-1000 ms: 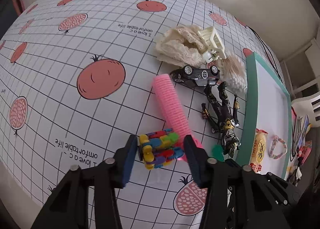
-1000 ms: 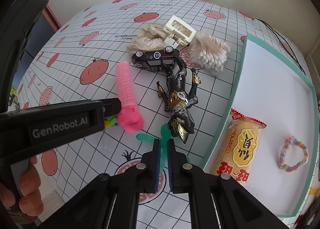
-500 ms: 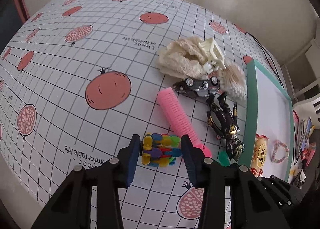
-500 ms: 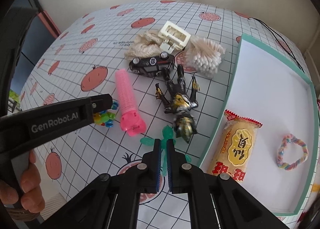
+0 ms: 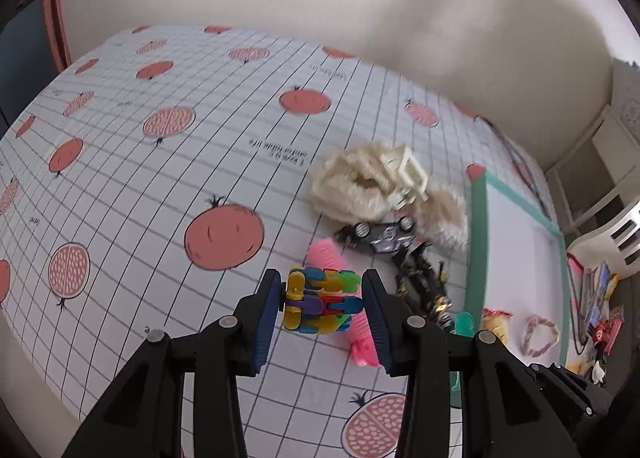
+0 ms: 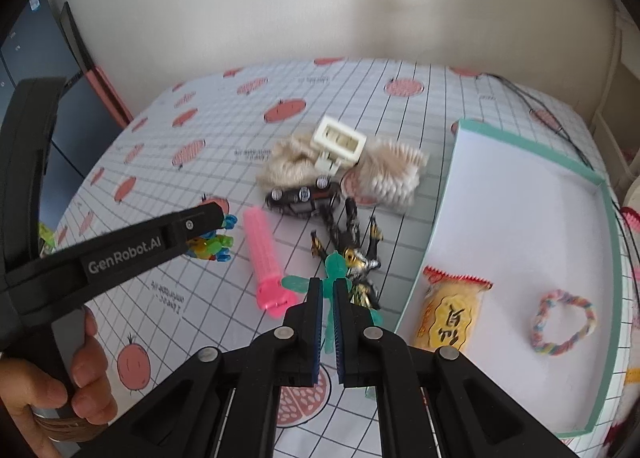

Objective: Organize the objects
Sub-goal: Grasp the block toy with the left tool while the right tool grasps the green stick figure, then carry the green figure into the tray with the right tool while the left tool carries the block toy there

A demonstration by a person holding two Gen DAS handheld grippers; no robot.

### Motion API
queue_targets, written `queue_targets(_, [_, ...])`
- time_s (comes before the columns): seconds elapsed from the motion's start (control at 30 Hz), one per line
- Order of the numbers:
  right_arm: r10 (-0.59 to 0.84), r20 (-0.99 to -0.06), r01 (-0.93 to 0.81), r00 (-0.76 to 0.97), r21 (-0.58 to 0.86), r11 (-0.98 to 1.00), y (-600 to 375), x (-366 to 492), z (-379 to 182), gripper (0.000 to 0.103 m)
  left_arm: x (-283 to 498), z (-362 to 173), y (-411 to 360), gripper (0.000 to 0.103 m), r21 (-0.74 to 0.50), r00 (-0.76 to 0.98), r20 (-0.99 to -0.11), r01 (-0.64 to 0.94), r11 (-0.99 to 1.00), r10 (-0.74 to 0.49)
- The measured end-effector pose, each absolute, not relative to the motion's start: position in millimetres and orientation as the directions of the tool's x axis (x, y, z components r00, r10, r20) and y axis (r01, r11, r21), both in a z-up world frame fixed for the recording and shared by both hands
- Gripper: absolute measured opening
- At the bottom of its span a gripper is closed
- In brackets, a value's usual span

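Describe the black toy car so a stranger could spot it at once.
Find the teal-rimmed tray, then the pile of things on the tablecloth to its left. The black toy car lies just in front of the cream lace bundle: the only thing there with wheels.

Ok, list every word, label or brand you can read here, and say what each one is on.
"GenRobot.AI": white lettering on the arm of the left tongs.
Snack packet in the tray: large dark characters, not legible to me.
Tablecloth: small printed lines, too blurred to read.
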State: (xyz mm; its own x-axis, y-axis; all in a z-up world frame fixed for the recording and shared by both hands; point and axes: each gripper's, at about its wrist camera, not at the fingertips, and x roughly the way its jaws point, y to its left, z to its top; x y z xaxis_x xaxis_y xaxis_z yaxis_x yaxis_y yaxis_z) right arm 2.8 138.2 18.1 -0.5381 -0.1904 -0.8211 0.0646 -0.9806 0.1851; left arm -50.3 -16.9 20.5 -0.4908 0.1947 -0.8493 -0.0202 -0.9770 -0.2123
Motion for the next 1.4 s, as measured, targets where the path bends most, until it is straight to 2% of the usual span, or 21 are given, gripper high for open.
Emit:
queue_targets(0.4, [-0.094,-0.794,-0.073,-0.6,0.172,-0.982,175.8,7.5,29.7,0.006,-41.5,35.8,9.9,0.044,-0.23,-0.535,-0.808,-0.096,-0.968,0.245])
queue_targets(0.6, [-0.038,-0.812,-0.177,-0.583,0.173,-0.969,207.1,11.4,25.6,0.006,-35.1,36.1,33.0,0.044,-0.272,-0.507,-0.807,-0.137,-0.953,0.303])
queue_targets(0.87, [0.014,-0.853,-0.282,-0.521,0.157,-0.946,243.1,21.7,16.1,0.006,-15.1,37.5,88.6,0.044,-0.257,-0.453,-0.809,-0.302,-0.918,0.376])
queue_targets(1.4, [0.163,-0.841,-0.481,-0.516,0.126,-0.868,323.4,59.9,22.4,0.006,8.5,30.2,153.2,0.044,-0.278,-0.356,-0.82,-0.436,-0.856,0.448])
